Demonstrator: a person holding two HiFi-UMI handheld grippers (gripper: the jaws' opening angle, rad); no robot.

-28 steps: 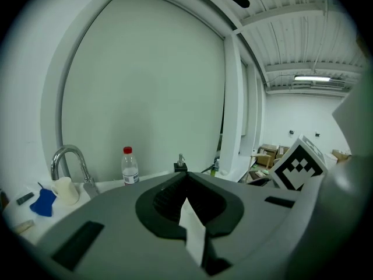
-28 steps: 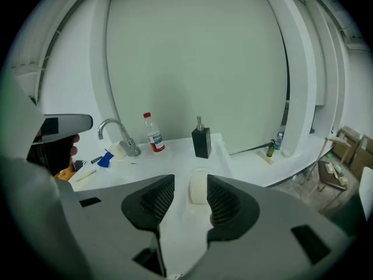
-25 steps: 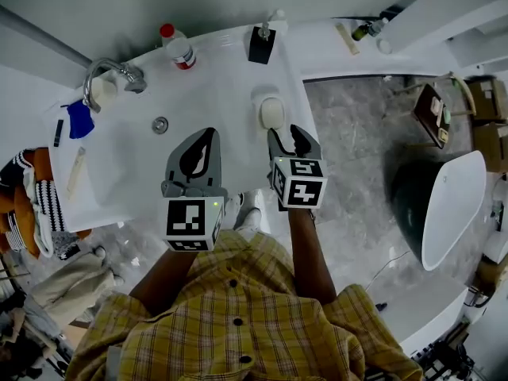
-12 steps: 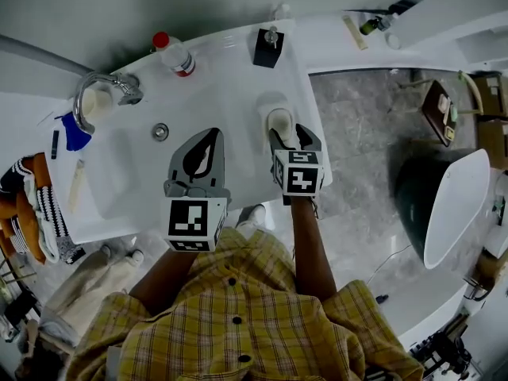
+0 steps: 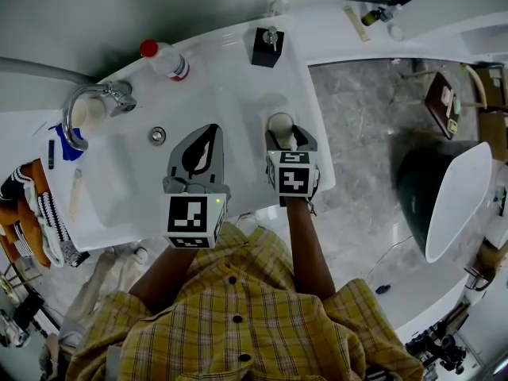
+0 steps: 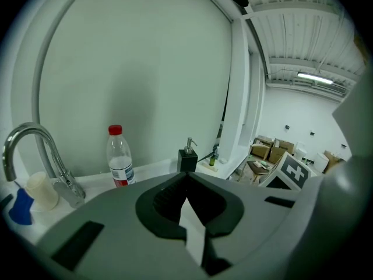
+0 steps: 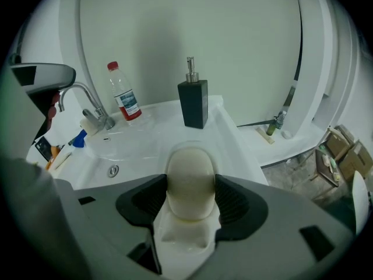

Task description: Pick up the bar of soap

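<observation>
The pale oval bar of soap (image 5: 278,123) (image 7: 190,179) lies in a shallow white dish (image 7: 185,147) on the right side of the white sink counter (image 5: 230,94). My right gripper (image 5: 289,136) (image 7: 190,186) is tilted down over it. Its jaws have just been opening and now stand wide, one dark pad (image 7: 233,200) close on each side of the soap. My left gripper (image 5: 208,130) (image 6: 186,177) hovers over the basin left of the soap, its fingertips together with nothing in them.
A black soap dispenser (image 5: 267,46) (image 7: 193,101) and a red-capped water bottle (image 5: 165,59) (image 7: 123,100) stand at the back of the counter. A chrome faucet (image 5: 87,105) curves over the basin, whose drain (image 5: 157,136) lies left of my left gripper. A bathtub (image 5: 448,205) stands at the right.
My right gripper has come down and forward until its jaws straddle the soap, and they stand wider than before. The left gripper has drifted slightly forward over the basin.
</observation>
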